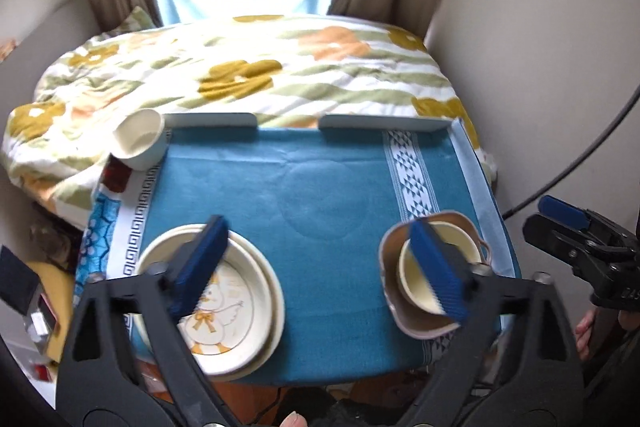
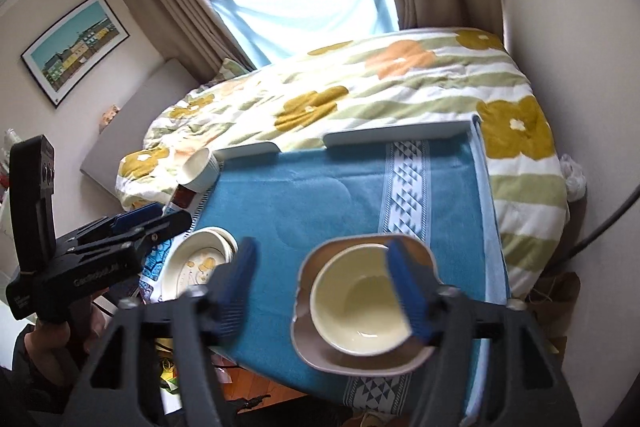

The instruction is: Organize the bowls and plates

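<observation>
Bedside table under a teal cloth (image 1: pixel 320 187), patterned quilt (image 1: pixel 248 75) behind. Two piles sit on the near edge: duck plate (image 1: pixel 224 299) nested on a larger plate at left, yellow bowl (image 2: pixel 356 303) inside a brown squarish dish (image 2: pixel 320 355) at right. I read the like-with-like nesting as sorting. One cream cup (image 1: pixel 138 139) lies tipped at the far left corner, unsorted. Left gripper (image 1: pixel 320 267) and right gripper (image 2: pixel 328 291) hang spread wide above, grasping nothing.

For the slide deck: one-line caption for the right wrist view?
Open right tongs above a yellow bowl nested in a brown dish on the blue cloth; duck plate at left.
</observation>
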Available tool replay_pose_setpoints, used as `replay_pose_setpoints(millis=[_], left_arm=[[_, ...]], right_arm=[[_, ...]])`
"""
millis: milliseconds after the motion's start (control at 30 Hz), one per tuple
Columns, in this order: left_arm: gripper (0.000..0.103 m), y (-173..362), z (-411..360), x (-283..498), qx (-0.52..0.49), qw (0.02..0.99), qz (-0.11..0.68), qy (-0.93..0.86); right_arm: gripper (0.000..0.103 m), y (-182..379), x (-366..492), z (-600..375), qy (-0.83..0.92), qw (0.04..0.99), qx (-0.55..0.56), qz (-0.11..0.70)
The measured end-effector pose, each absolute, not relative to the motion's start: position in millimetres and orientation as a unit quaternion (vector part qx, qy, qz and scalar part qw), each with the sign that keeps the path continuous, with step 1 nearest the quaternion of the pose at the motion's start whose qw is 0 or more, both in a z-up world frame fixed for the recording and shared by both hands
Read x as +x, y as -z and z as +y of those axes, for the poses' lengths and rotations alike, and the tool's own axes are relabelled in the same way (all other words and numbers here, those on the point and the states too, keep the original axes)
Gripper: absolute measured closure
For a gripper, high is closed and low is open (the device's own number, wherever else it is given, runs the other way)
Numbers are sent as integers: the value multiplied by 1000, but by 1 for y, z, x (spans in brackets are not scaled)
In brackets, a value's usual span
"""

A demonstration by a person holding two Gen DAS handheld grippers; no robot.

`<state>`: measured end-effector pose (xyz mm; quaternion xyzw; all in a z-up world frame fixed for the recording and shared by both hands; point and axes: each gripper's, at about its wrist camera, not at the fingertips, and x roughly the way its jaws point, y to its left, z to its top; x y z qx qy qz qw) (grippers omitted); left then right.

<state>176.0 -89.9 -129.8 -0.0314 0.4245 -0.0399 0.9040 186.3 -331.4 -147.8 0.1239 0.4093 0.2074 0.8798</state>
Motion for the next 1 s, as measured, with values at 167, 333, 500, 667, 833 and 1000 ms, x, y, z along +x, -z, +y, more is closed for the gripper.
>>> replay_pose_setpoints(millis=[167,333,500,667,833,1000], left_arm=[[0,118,-34,165,-74,910,408,-18],[0,104,30,165,-113,913,386,-59],[0,103,99,189,-180,906,376,-68],[0,132,159,231,-242,888,385,-70],[12,194,212,283,-313,851,418,-60],[33,262,239,334,-351,812,463,-52]], right_arm=[[3,129,210,-288,-262,887,75,374],[2,103,237,-227,-319,889,43,326],[2,97,285,-157,-327,875,33,356],[2,128,343,-91,-325,852,42,407],[2,178,393,-37,-328,823,49,461],[12,232,429,11,-331,789,39,516]])
